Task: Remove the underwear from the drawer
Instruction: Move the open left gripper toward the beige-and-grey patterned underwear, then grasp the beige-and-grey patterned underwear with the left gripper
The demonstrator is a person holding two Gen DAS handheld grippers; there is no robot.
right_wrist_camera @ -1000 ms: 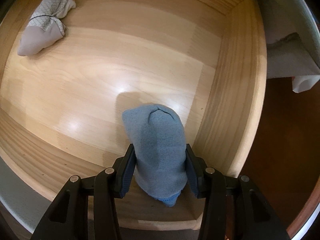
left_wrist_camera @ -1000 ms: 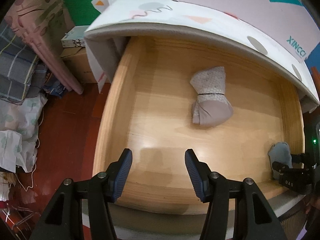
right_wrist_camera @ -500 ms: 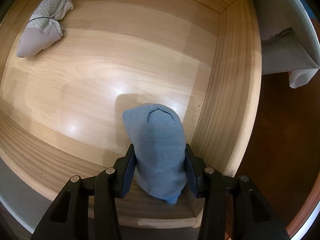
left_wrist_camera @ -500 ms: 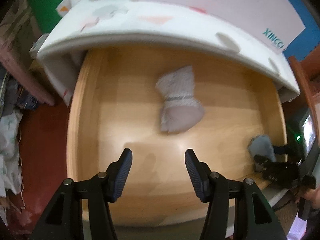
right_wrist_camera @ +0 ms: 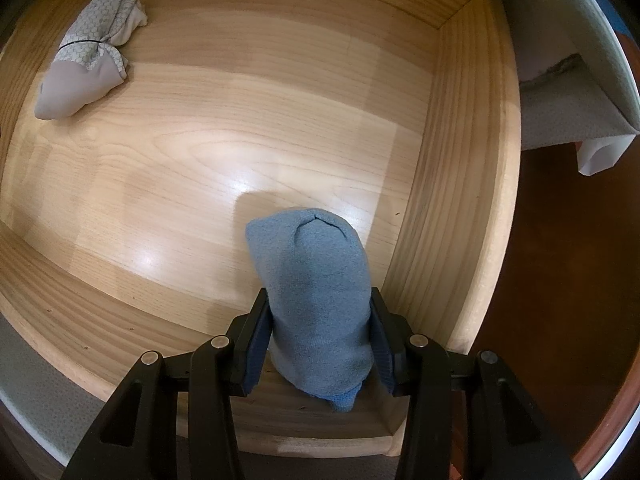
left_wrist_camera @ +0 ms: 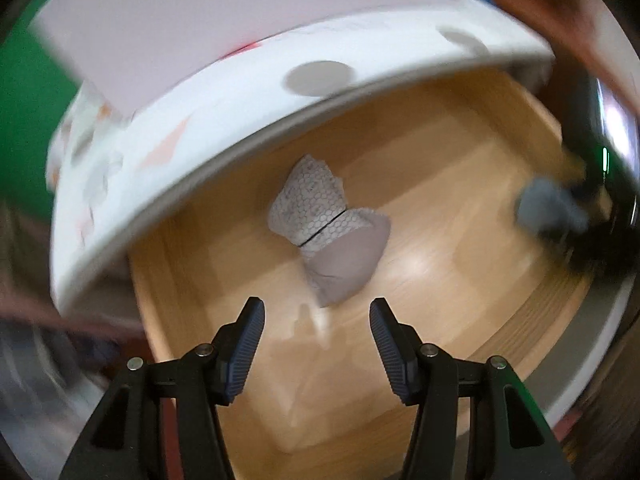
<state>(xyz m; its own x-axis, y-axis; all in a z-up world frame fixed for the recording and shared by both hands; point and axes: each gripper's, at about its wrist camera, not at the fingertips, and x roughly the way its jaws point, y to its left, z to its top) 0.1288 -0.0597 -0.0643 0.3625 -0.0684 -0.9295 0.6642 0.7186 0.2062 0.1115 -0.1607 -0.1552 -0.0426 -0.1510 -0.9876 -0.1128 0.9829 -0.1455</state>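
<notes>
Blue rolled underwear [right_wrist_camera: 318, 300] is pinched between the right gripper [right_wrist_camera: 318, 334] pads, at the wooden drawer [right_wrist_camera: 460, 160] near-right corner. The left gripper [left_wrist_camera: 316, 344] hangs spread and empty above a grey patterned underwear bundle [left_wrist_camera: 328, 236] lying mid-drawer.

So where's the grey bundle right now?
The grey patterned rolled bundle lies on the wooden drawer floor, just ahead of the open left fingers.

A home bedroom around me, wooden drawer [right_wrist_camera: 460, 152] holding rolled underwear [right_wrist_camera: 84, 64], patterned mattress edge [left_wrist_camera: 248, 92] above, dark wood floor [right_wrist_camera: 560, 260]
</notes>
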